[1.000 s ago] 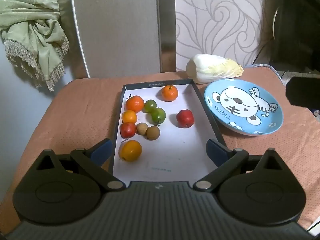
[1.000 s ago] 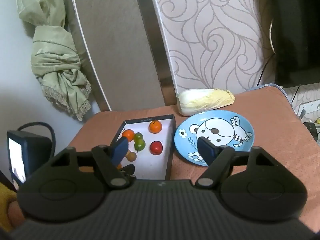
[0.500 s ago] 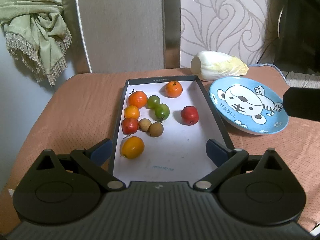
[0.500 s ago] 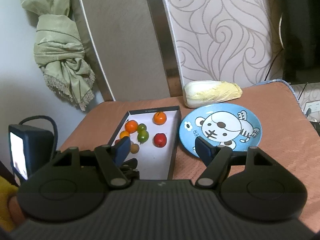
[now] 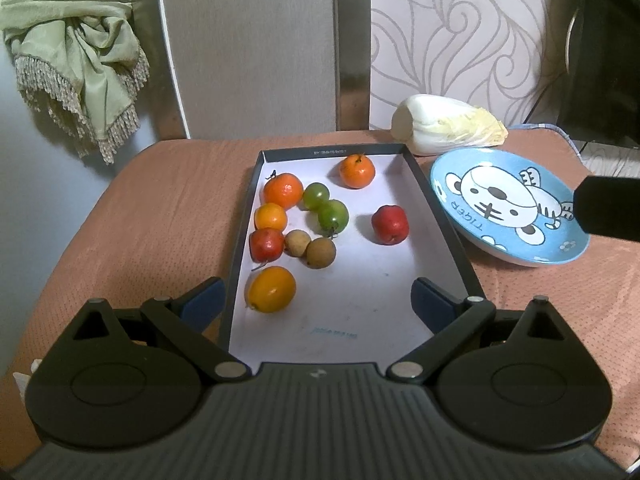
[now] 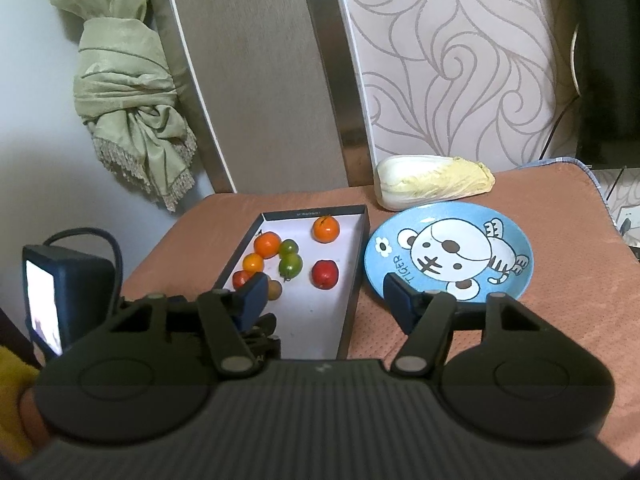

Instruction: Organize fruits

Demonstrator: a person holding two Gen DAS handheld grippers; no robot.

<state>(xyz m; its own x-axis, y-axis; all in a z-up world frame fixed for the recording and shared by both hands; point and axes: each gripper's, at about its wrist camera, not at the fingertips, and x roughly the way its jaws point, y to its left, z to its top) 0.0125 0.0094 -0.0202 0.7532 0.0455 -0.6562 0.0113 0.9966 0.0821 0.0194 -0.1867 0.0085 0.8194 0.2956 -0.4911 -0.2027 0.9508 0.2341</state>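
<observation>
A dark-rimmed box (image 5: 440, 216) (image 6: 356, 276) with a white floor holds several small fruits: oranges (image 5: 357, 171) (image 6: 326, 229), green tomatoes (image 5: 333, 216) (image 6: 291, 265), a red fruit (image 5: 390, 224) (image 6: 325, 274), brown longans (image 5: 321, 253) and a yellow-orange fruit (image 5: 272, 289). Right of it lies a blue tiger plate (image 5: 508, 208) (image 6: 448, 256) with nothing on it. My left gripper (image 5: 316, 304) hovers open over the box's near end, holding nothing. My right gripper (image 6: 324, 300) is open above the box's right rim, also holding nothing.
A napa cabbage (image 5: 448, 126) (image 6: 434, 180) lies behind the plate on the orange-brown tablecloth (image 5: 160, 220). A green tasselled cloth (image 5: 76, 52) hangs at the left. The left gripper's body and screen (image 6: 60, 300) show at the left of the right wrist view.
Both grippers have drawn back and risen a little, so box and plate sit slightly farther off. The fruits have not moved and both grippers stay open.
</observation>
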